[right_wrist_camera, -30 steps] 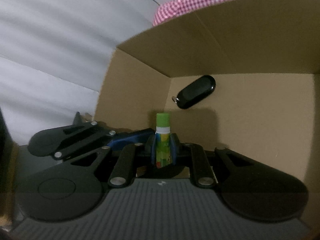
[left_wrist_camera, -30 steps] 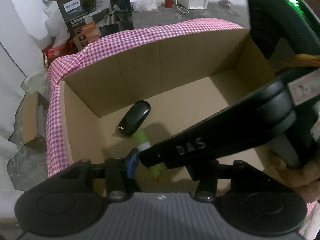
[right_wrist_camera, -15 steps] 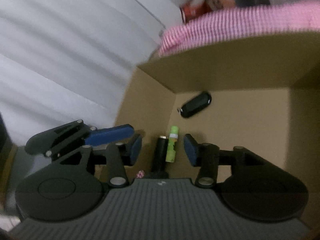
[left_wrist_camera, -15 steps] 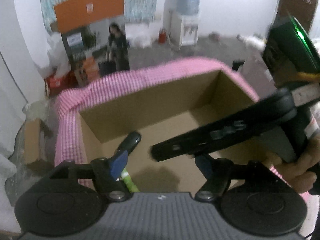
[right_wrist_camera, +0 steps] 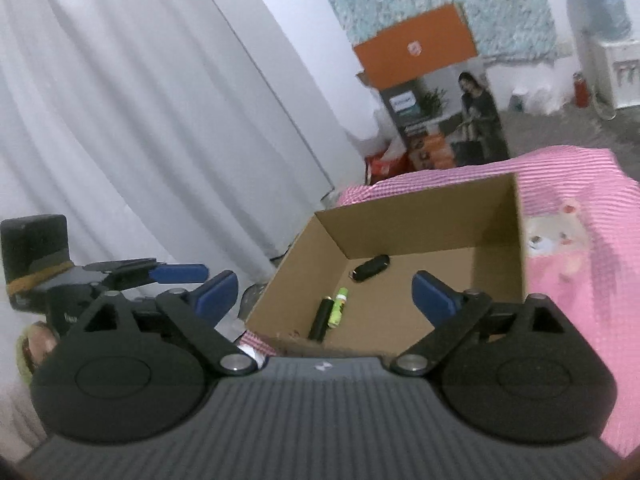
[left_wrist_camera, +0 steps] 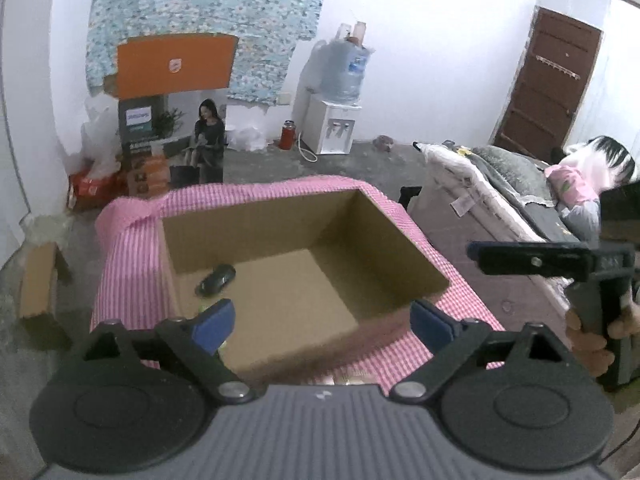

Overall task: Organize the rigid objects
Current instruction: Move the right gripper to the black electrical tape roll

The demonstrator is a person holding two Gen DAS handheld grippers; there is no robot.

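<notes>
An open cardboard box (left_wrist_camera: pixel 304 216) (right_wrist_camera: pixel 420 216) sits on a pink checked cloth (left_wrist_camera: pixel 132 240) (right_wrist_camera: pixel 580 208). Inside lie a black key fob (left_wrist_camera: pixel 215 279) (right_wrist_camera: pixel 370 268), a green tube (right_wrist_camera: pixel 337 313) and a black cylinder (right_wrist_camera: pixel 321 318) side by side near the front wall. My left gripper (left_wrist_camera: pixel 322 322) hangs above and in front of the box, its jaws opening with nothing between them. My right gripper (right_wrist_camera: pixel 324 294) is also back from the box, its jaws opening wide and empty. Each gripper shows at the edge of the other's view.
A printed carton with an orange flap (left_wrist_camera: pixel 174 116) stands on the floor behind the box. A water dispenser (left_wrist_camera: pixel 334 120) stands at the back wall. A bed with bedding (left_wrist_camera: pixel 500 184) lies right; a white curtain (right_wrist_camera: pixel 140 120) hangs left. A small cardboard box (left_wrist_camera: pixel 38 284) sits on the floor at left.
My right gripper let go of the green tube, which now lies in the box. Both grippers opened, rose and pulled back out of the box.
</notes>
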